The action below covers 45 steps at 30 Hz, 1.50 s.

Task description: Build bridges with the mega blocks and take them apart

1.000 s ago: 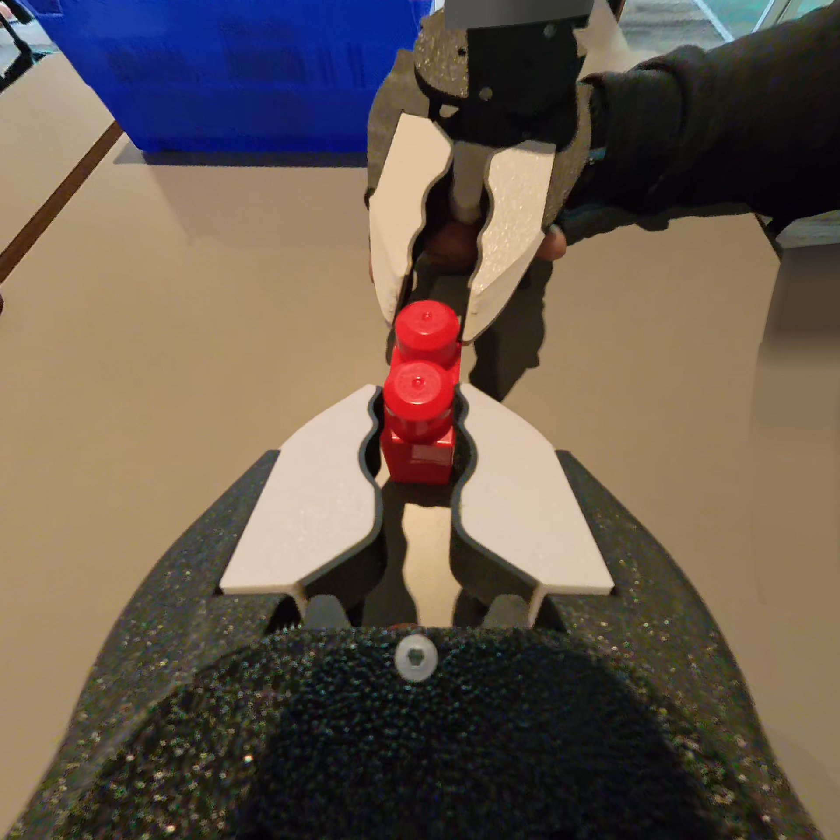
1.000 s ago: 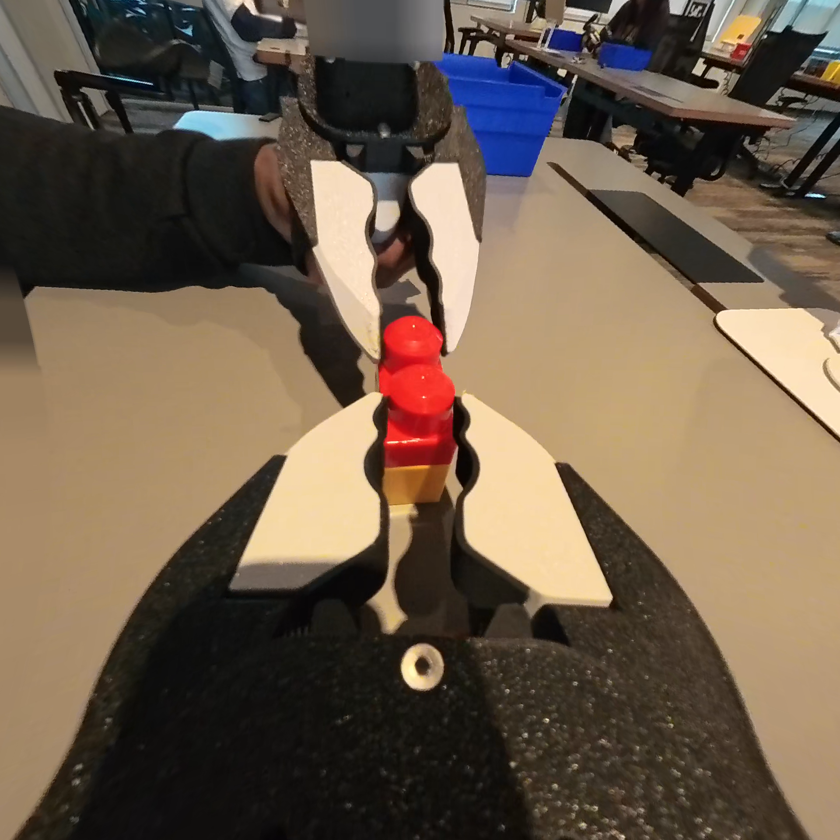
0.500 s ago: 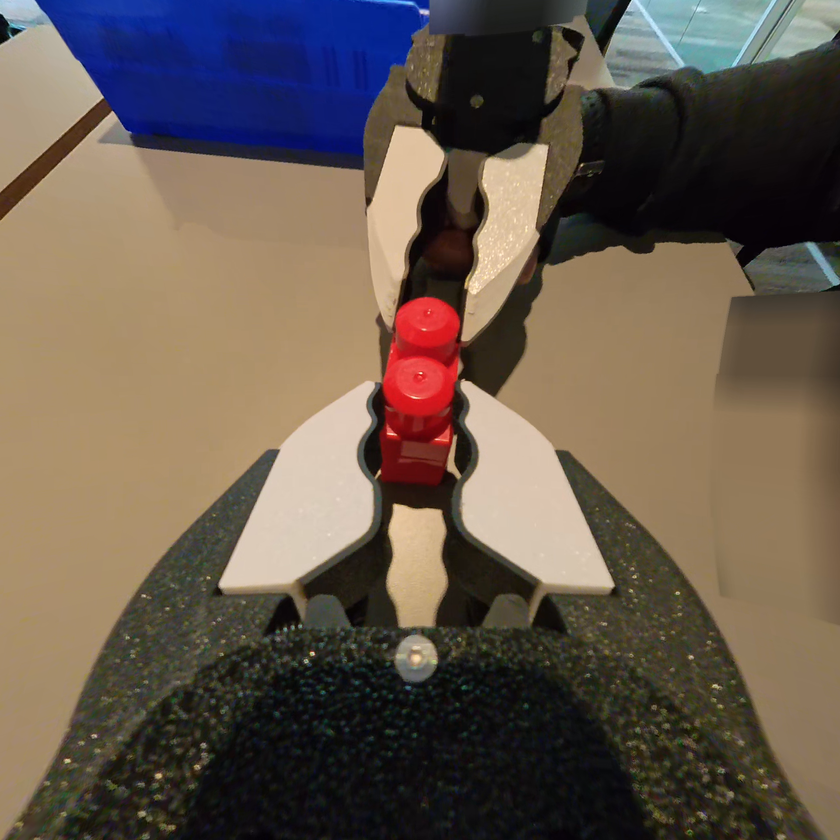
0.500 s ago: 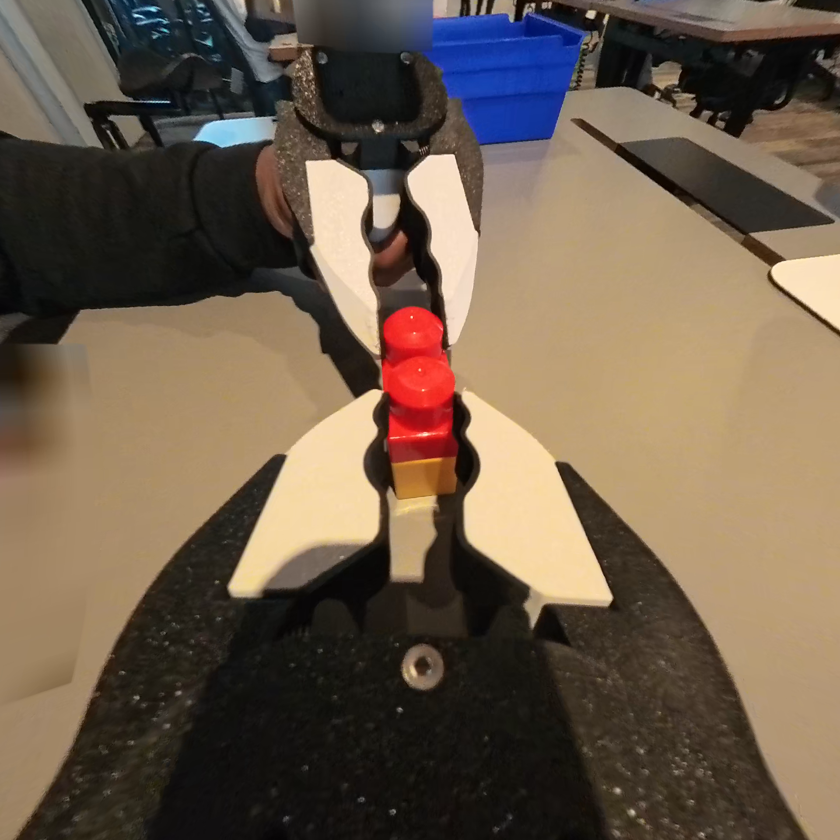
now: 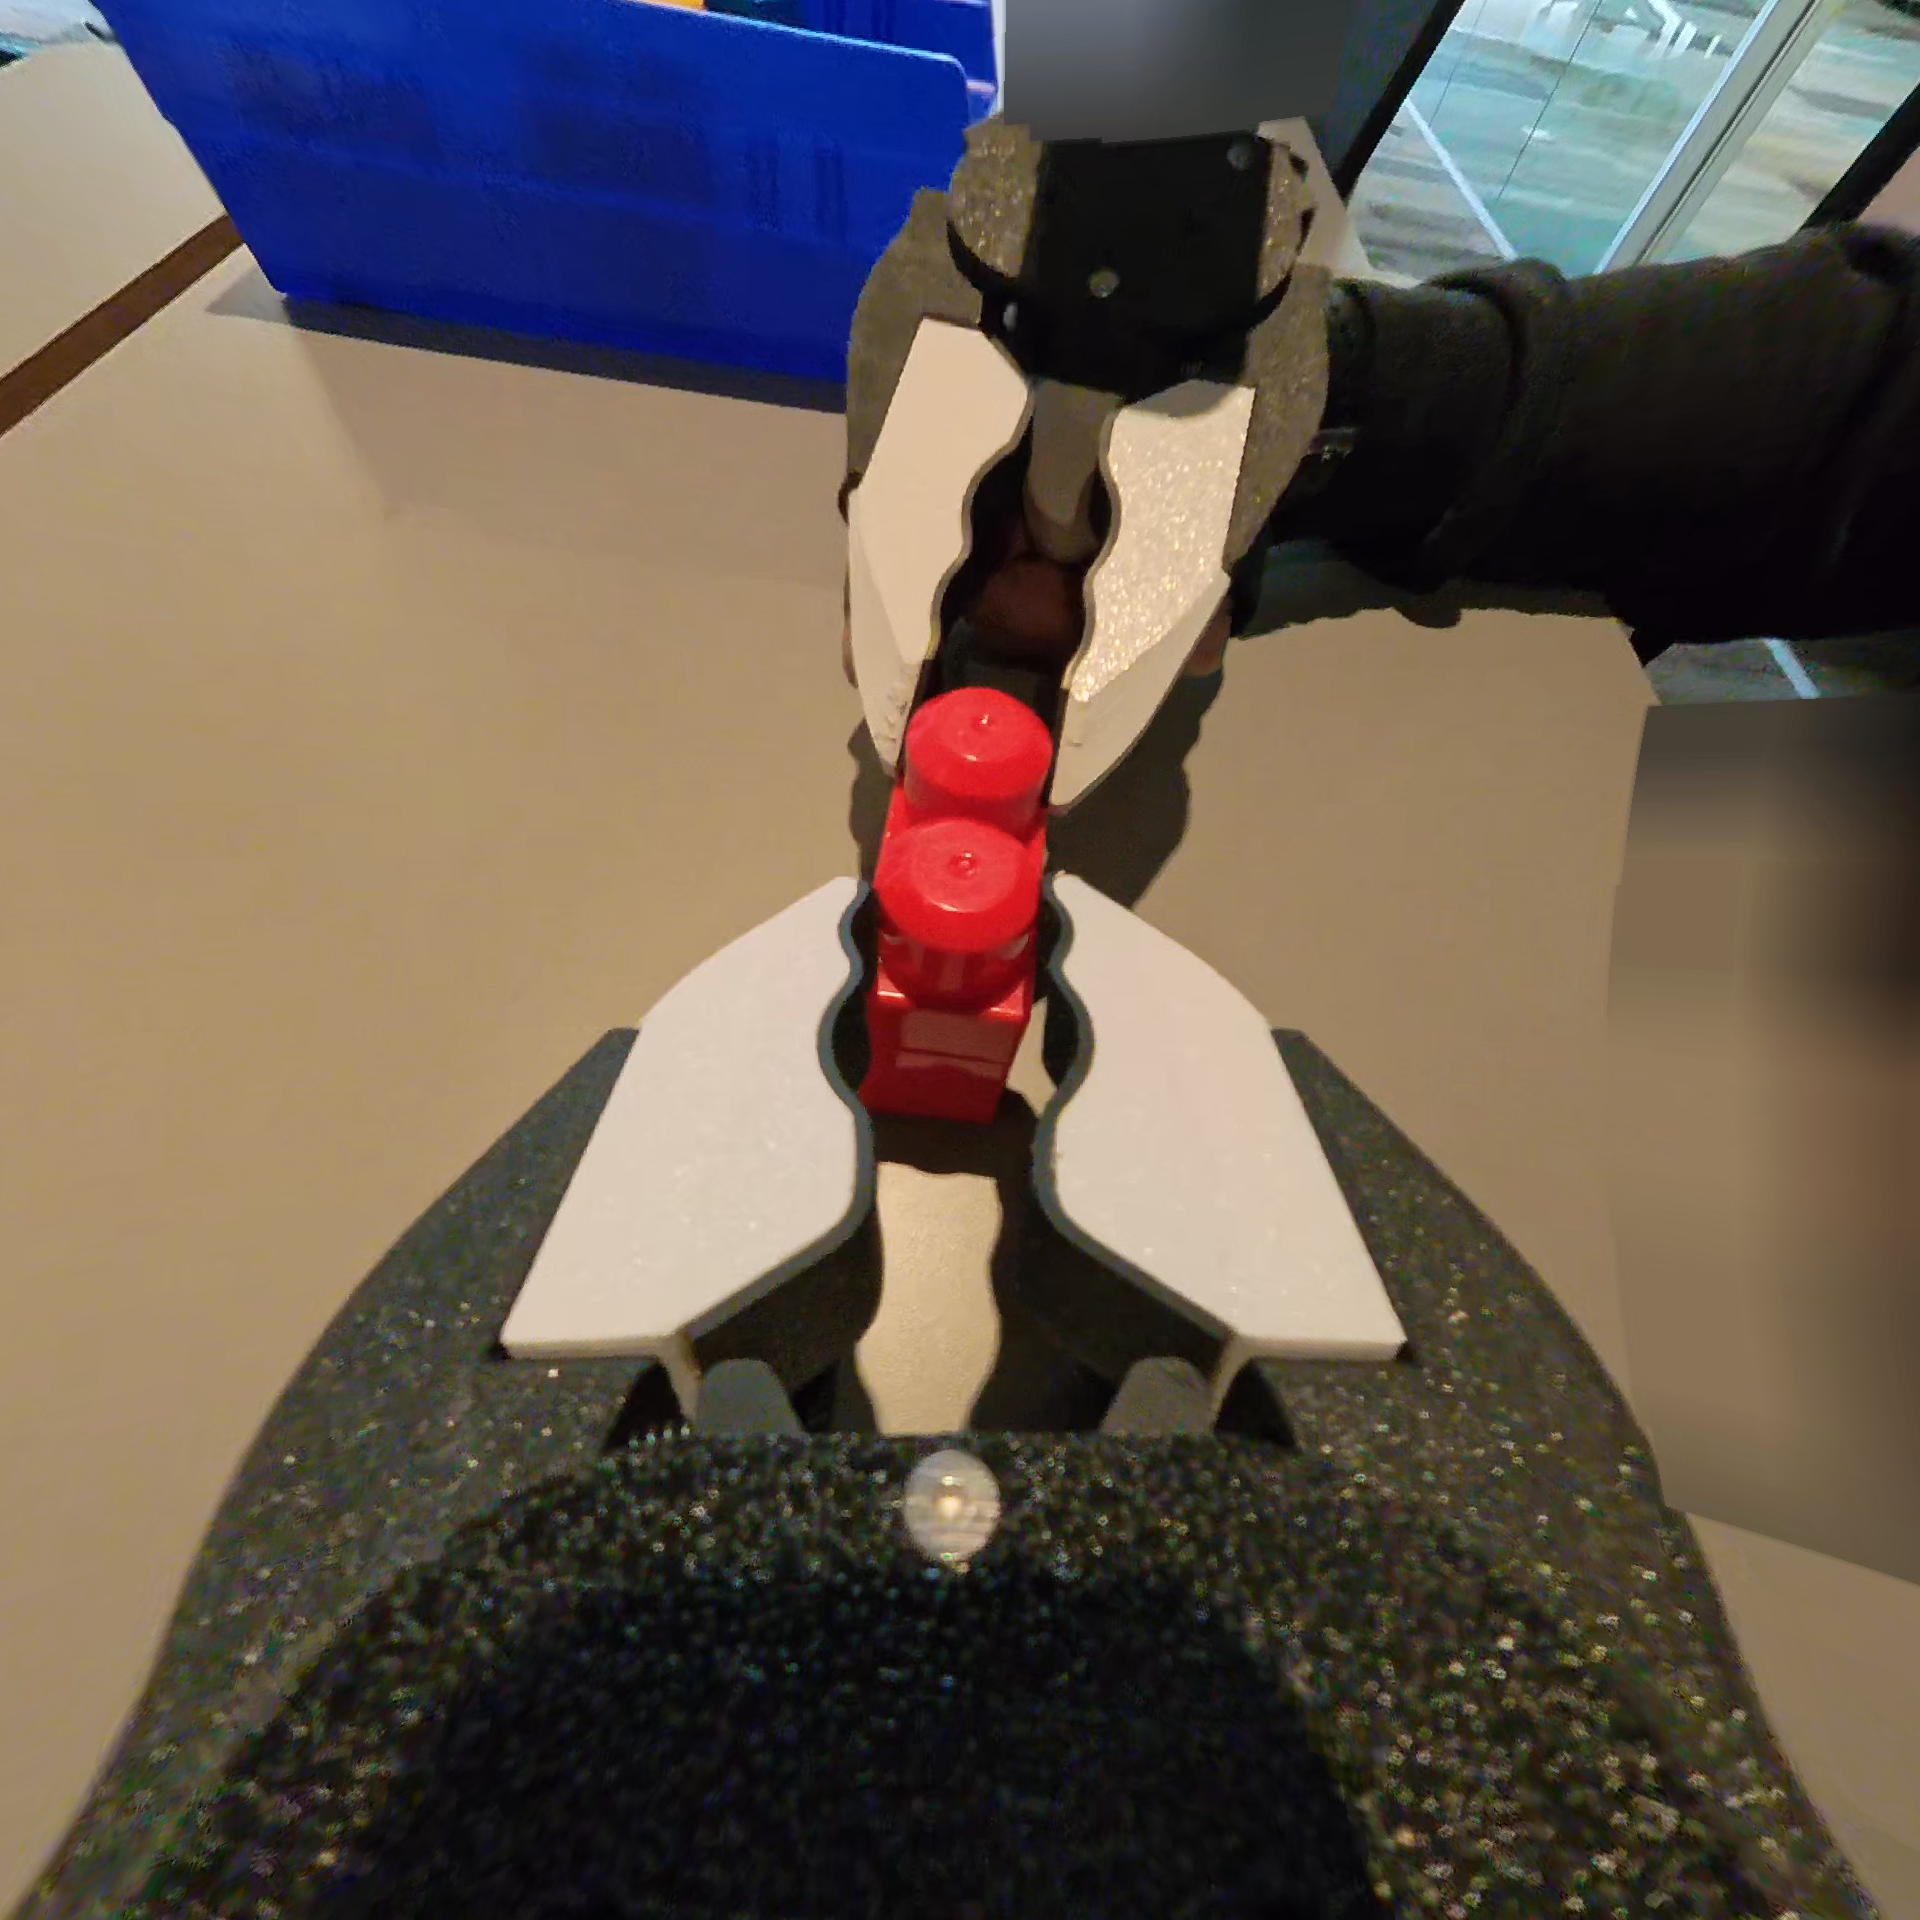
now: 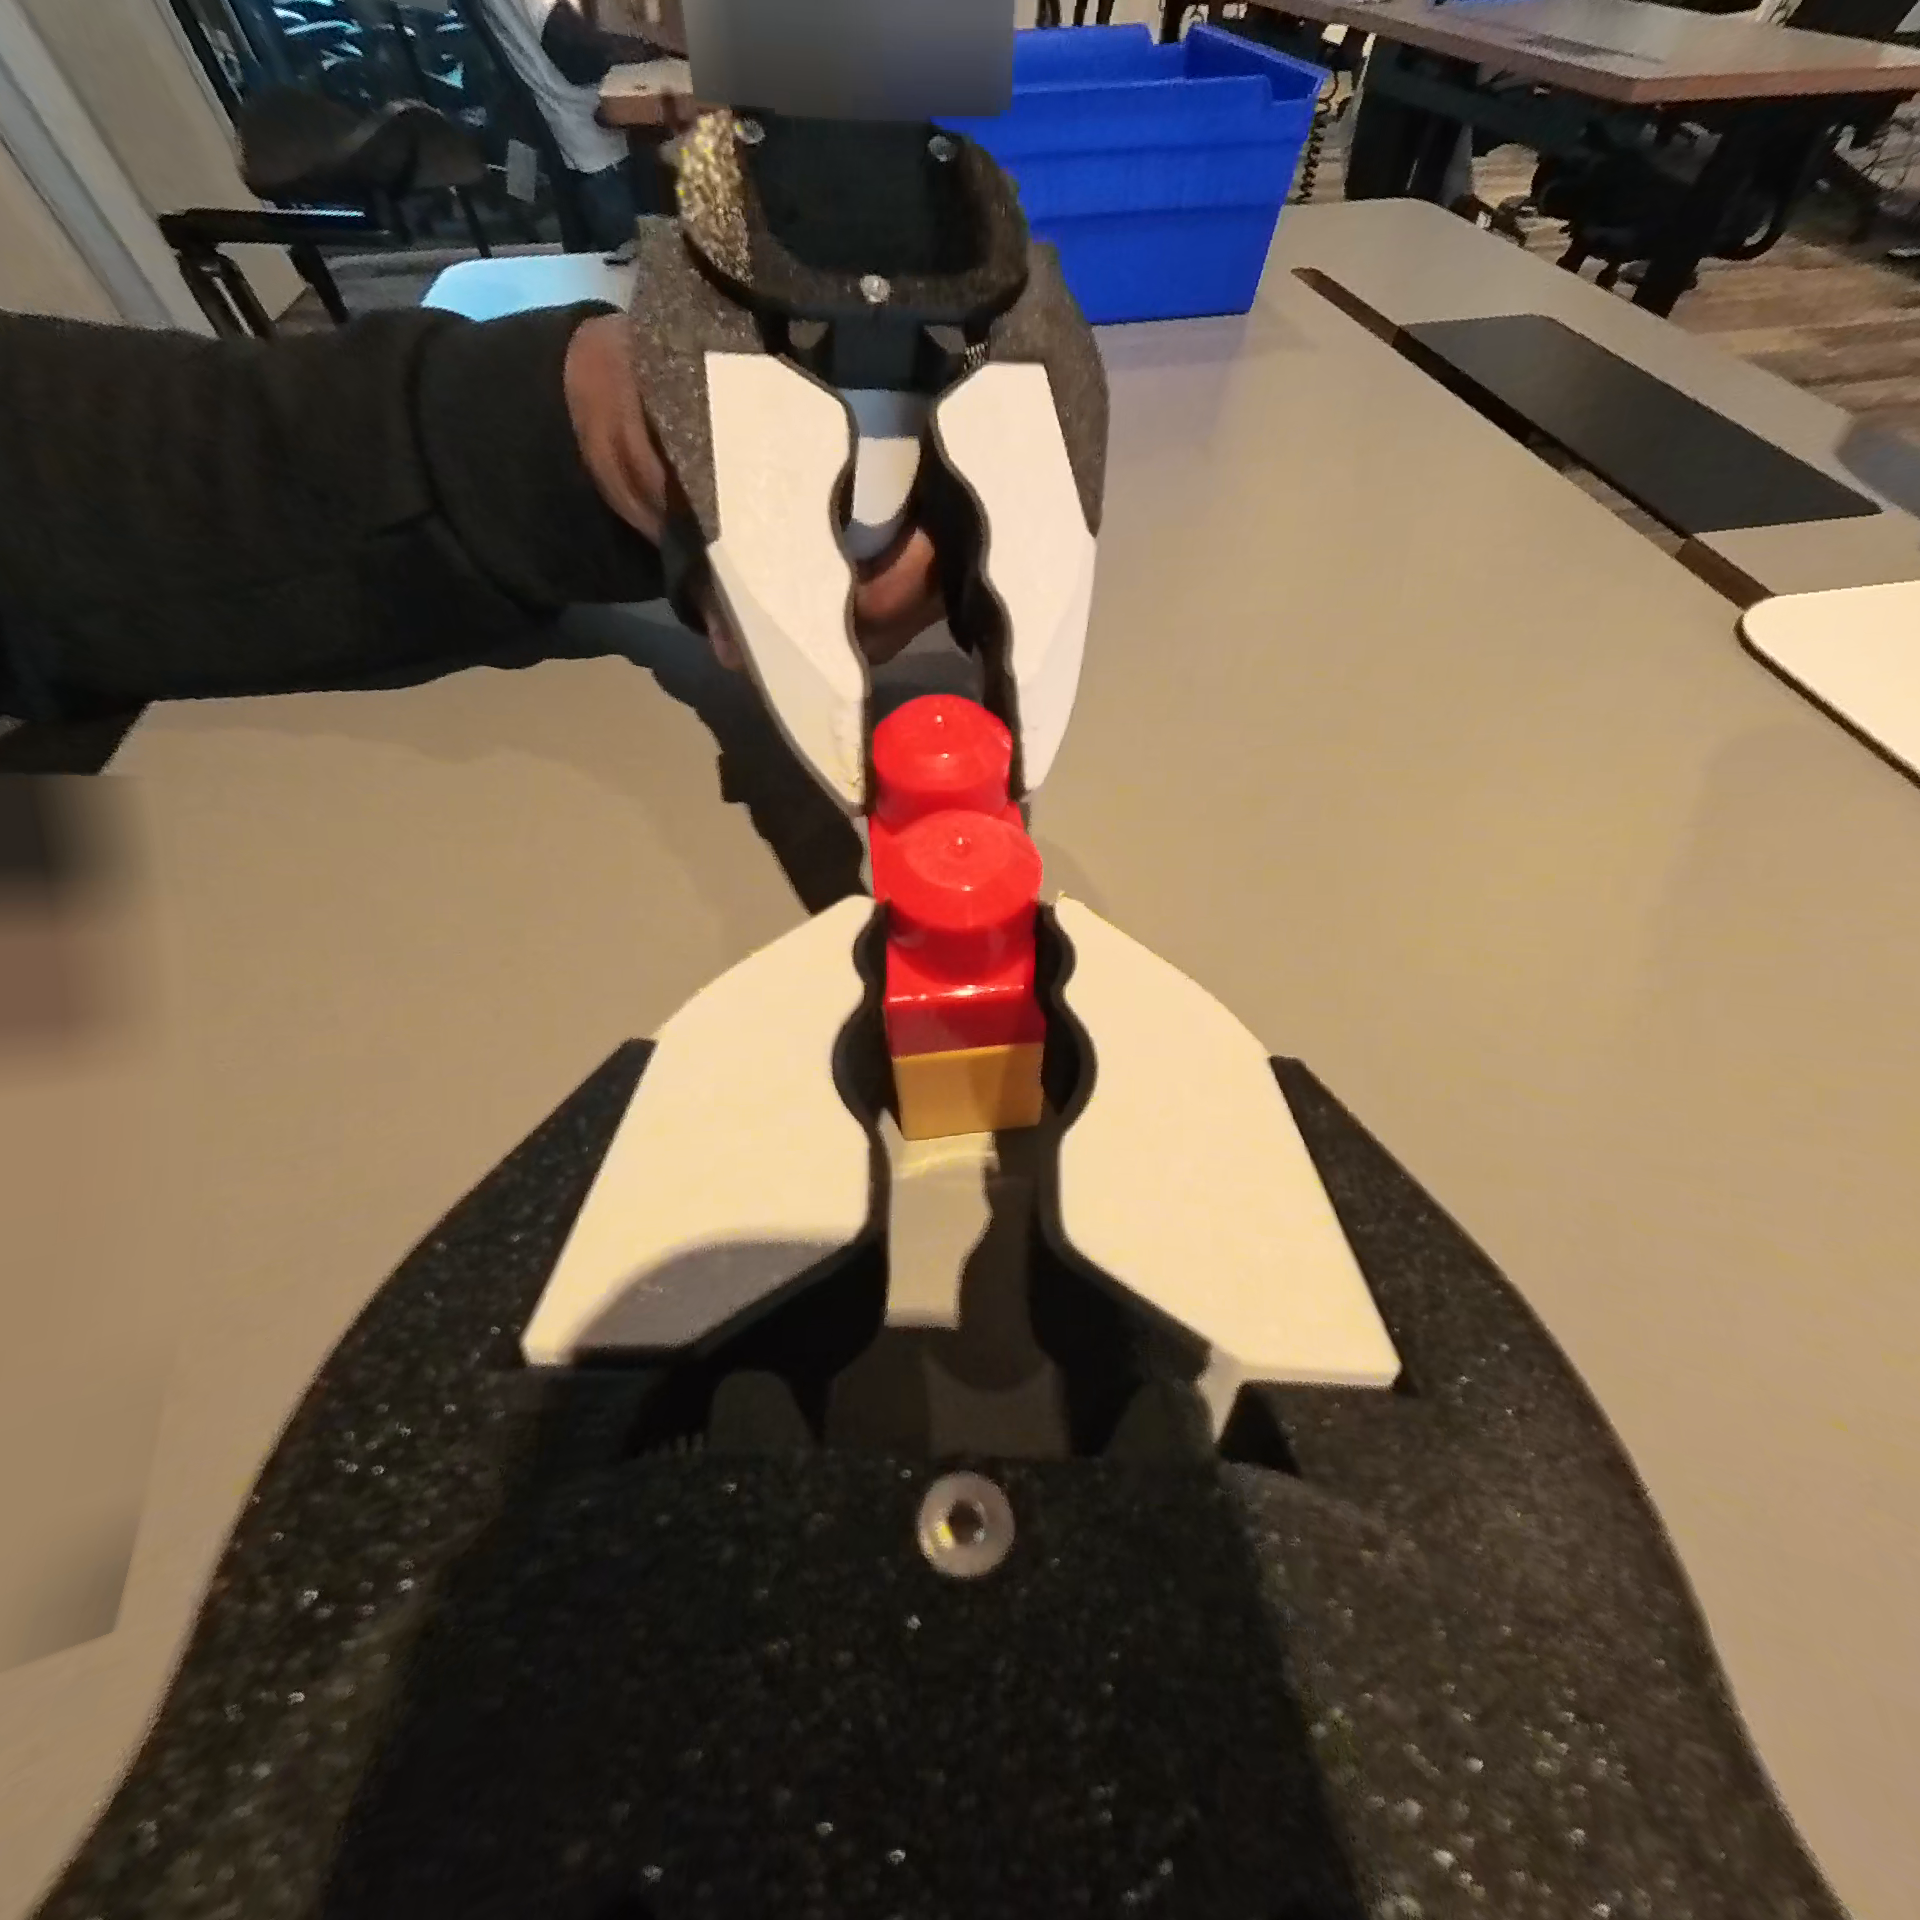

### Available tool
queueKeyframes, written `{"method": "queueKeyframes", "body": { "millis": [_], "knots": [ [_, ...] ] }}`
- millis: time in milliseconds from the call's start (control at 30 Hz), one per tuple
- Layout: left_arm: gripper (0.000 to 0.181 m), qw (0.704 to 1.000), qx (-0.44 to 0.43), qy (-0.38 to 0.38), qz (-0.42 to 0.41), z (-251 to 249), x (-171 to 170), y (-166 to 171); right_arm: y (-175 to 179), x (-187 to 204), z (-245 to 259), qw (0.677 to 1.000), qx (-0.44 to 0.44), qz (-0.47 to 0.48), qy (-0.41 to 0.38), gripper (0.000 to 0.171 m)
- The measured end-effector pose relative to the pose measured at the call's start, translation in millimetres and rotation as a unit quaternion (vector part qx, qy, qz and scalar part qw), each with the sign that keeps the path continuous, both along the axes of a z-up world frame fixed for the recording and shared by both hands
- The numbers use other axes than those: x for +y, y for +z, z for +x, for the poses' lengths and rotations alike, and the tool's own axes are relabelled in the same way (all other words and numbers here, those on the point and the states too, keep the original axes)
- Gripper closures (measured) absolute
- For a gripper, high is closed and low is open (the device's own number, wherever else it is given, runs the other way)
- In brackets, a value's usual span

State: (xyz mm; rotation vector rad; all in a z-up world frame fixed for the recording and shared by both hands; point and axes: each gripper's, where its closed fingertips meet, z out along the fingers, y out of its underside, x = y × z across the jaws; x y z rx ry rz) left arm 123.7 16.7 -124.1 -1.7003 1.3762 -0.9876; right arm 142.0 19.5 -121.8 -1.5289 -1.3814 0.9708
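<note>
Centre frame, left gripper (image 5: pixel 951 914) and right gripper (image 6: pixel 961 914) each closed on opposite ends of red block (image 5: pixel 951 935), yellow block (image 6: pixel 968 1091) beneath (table (image 5: pixel 416 727) below). Best: pull evenly, no twisting.

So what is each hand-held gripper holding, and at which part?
Both grip the same red block, one at each end: the left hand-held gripper and the right hand-held gripper. A yellow block sits under its right-gripper end.

Open office or lab — long desks (image 6: pixel 1621 73), chairs (image 6: pixel 343 156), blue bins (image 6: pixel 1143 197)
</note>
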Motion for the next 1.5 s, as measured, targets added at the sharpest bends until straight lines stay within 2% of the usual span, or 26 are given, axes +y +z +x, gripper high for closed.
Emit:
{"method": "queueKeyframes", "body": {
  "millis": [100,167,300,433,533,600,700,1300,1500],
  "knots": [
    [0.153,1.000,0.013,-0.009,0.018,-3.0,1.1,-2.1,-0.5,-1.0,0.7,1.000,-0.004,0.021,0.002,0.143],
    [0.145,0.999,0.014,-0.008,0.041,-6.4,3.9,-0.4,0.5,-0.1,3.0,1.000,-0.001,0.028,-0.001,0.132],
    [0.143,0.999,-0.014,-0.013,0.033,-11.6,2.7,9.6,-3.6,3.9,10.5,1.000,-0.016,0.026,-0.008,0.126],
    [0.140,0.998,0.057,-0.035,0.005,-15.0,-4.8,-18.3,-9.8,3.4,11.0,0.999,-0.038,0.030,-0.008,0.120],
    [0.139,0.991,0.125,-0.049,0.002,-13.0,-9.6,-46.4,-19.1,1.0,8.2,0.996,-0.071,0.049,-0.005,0.121],
    [0.141,0.985,0.167,-0.050,0.006,-11.2,-10.3,-59.8,-27.2,2.1,6.4,0.993,-0.101,0.061,-0.013,0.129],
    [0.143,0.984,0.171,-0.050,0.018,-4.3,-12.4,-59.8,-33.6,4.4,5.0,0.989,-0.128,0.076,-0.024,0.133],
    [0.143,0.984,0.173,-0.027,0.016,-1.5,-8.2,-60.0,-34.6,8.3,6.9,0.989,-0.127,0.064,-0.036,0.133],
    [0.143,0.984,0.173,-0.030,-0.001,-5.1,-10.0,-59.2,-45.3,5.3,6.8,0.982,-0.168,0.087,-0.028,0.131]
  ]
}}
